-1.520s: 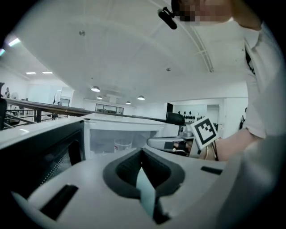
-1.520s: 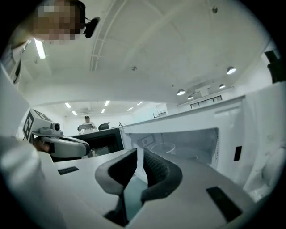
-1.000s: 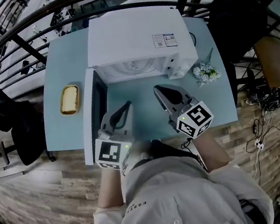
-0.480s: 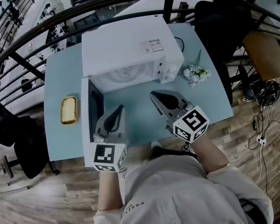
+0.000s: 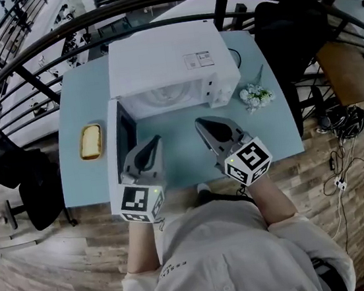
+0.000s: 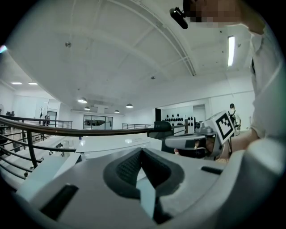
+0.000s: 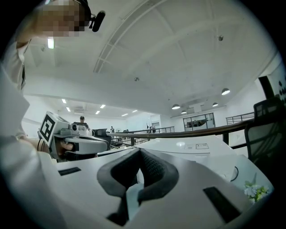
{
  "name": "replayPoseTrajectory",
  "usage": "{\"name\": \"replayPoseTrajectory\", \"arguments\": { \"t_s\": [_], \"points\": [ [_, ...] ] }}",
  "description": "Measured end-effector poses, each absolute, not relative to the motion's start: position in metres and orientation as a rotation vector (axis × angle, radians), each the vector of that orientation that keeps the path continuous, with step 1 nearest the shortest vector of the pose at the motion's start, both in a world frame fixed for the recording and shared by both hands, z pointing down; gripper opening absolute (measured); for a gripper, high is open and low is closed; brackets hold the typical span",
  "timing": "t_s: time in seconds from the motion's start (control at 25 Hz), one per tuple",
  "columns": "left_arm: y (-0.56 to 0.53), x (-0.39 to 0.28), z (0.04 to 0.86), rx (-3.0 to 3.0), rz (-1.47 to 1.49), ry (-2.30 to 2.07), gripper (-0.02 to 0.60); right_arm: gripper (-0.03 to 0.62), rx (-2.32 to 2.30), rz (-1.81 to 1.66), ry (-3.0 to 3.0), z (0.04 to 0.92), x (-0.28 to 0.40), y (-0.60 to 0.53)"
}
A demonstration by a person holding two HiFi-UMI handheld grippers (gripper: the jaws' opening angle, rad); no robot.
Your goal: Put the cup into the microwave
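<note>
A white microwave (image 5: 170,63) stands at the back of the pale blue table (image 5: 77,105). Its door (image 5: 117,147) is swung open to the left and the pale cavity (image 5: 162,99) shows. I can make out no cup in any view. My left gripper (image 5: 156,139) hovers over the table's front beside the open door, its jaws closed together with nothing between them (image 6: 142,150). My right gripper (image 5: 199,122) hangs to the right of it in front of the cavity, also shut and empty (image 7: 139,151). Each gripper shows in the other's view.
A yellow loaf-like thing (image 5: 90,141) lies on the table's left side. A small bunch of white flowers (image 5: 254,95) sits right of the microwave. A dark railing (image 5: 150,2) curves behind the table, and a black chair (image 5: 285,18) stands at the right.
The head view has shifted a little since a second ago. The right gripper has moved slightly, the left has stayed put, and both remain shut.
</note>
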State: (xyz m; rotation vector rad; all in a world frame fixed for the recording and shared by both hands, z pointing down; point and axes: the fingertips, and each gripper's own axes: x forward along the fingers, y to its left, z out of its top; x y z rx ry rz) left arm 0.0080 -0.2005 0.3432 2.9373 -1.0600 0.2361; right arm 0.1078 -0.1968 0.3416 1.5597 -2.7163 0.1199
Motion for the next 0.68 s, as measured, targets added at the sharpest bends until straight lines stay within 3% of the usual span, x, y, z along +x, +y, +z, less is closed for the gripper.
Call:
{"name": "replayPoseTrajectory", "arguments": {
  "t_s": [0.68],
  "points": [
    [-0.204,0.002,0.332,2.954,0.223,-1.075,0.002,0.015,1.628,0.11,-2.73,0.321,0.107,-0.198]
  ]
}}
